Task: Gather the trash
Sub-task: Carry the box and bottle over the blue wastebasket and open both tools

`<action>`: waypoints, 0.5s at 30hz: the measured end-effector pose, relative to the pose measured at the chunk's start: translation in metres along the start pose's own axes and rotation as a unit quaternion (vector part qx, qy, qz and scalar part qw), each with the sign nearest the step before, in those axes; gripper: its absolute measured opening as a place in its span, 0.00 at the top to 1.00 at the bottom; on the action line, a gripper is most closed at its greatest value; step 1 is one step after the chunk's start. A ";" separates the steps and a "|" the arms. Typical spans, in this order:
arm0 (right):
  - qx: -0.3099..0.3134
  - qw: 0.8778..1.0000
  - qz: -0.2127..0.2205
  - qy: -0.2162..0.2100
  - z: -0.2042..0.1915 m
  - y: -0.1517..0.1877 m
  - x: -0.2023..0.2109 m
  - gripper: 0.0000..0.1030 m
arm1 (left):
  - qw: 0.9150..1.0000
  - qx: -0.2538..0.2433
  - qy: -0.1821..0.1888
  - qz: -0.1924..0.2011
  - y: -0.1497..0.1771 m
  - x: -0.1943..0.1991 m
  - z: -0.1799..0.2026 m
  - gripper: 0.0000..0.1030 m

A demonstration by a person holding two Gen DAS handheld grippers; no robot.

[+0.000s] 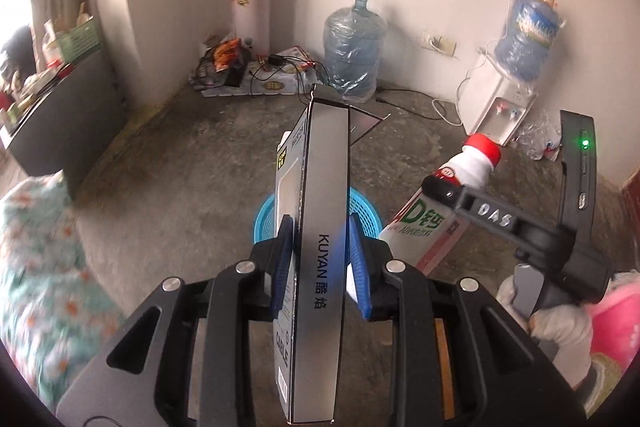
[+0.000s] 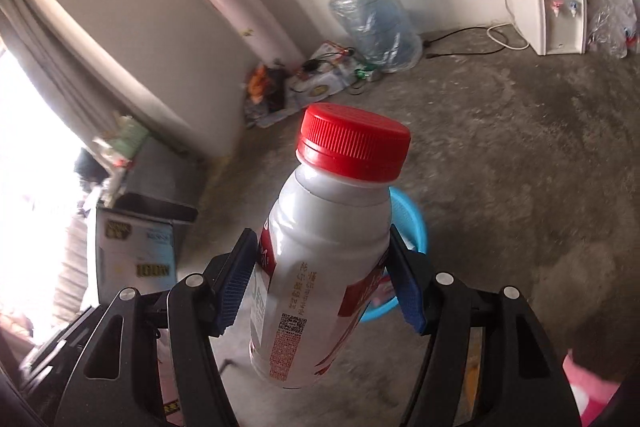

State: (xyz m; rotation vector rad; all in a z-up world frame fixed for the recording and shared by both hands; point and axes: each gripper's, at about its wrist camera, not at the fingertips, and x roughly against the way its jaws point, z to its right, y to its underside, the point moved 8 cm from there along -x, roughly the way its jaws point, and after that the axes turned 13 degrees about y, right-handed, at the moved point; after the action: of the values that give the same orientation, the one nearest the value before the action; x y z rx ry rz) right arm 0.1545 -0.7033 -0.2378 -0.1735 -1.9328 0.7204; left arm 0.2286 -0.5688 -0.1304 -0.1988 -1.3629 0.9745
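So the concrete floor (image 1: pixel 180 163) is all that's under me right now, and the blue basket (image 1: pixel 366 217) sits on it just past my fingers in both views, mostly hidden behind what I'm carrying. My left fingers (image 1: pixel 320 263) are pinching a flat cable box (image 1: pixel 320 227) on its narrow sides, long end sticking out ahead. My right fingers (image 2: pixel 320 279) are clamped around the middle of a white bottle (image 2: pixel 324 267), with its red cap (image 2: pixel 354 143) pointing away from me. Looks to me like I'm mid-carry toward the drop. I'd get each item properly over the basket's opening before letting go, and tip the box end-down since it's long and could catch the rim. The bottle's round and might roll out, so release low.
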 end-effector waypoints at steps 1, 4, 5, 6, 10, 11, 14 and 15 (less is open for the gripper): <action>0.000 1.000 0.002 0.009 0.000 -0.003 -0.012 0.39 | 1.000 -0.003 -0.004 0.001 -0.005 -0.013 -0.003 0.75; 0.004 1.000 -0.008 0.019 -0.006 -0.009 -0.055 0.39 | 1.000 -0.013 -0.018 -0.002 -0.018 -0.050 -0.013 0.68; 0.005 1.000 -0.018 0.017 -0.006 -0.007 -0.071 0.39 | 1.000 -0.012 -0.025 -0.008 -0.020 -0.061 -0.017 0.46; 0.003 0.999 -0.034 0.011 -0.005 -0.003 -0.089 0.39 | 0.999 -0.011 -0.038 -0.012 -0.021 -0.072 -0.024 0.27; -0.025 0.990 -0.131 0.037 0.018 0.041 -0.171 0.37 | 0.997 -0.011 -0.067 -0.027 -0.013 -0.097 -0.039 0.27; -0.036 0.988 -0.147 0.035 0.022 0.050 -0.180 0.37 | 0.997 -0.008 -0.064 -0.030 -0.010 -0.099 -0.041 0.27; -0.070 0.983 -0.168 0.028 0.040 0.072 -0.192 0.37 | 0.998 0.004 -0.044 -0.033 -0.003 -0.090 -0.044 0.27; -0.073 0.982 -0.171 0.026 0.045 0.076 -0.191 0.37 | 0.999 0.005 -0.040 -0.034 -0.002 -0.086 -0.044 0.27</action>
State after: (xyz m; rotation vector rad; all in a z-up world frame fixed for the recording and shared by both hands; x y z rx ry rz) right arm 0.1908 -0.7404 -0.4422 0.0494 -1.9009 0.3433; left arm 0.2771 -0.6105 -0.2035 -0.1067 -1.4292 0.9407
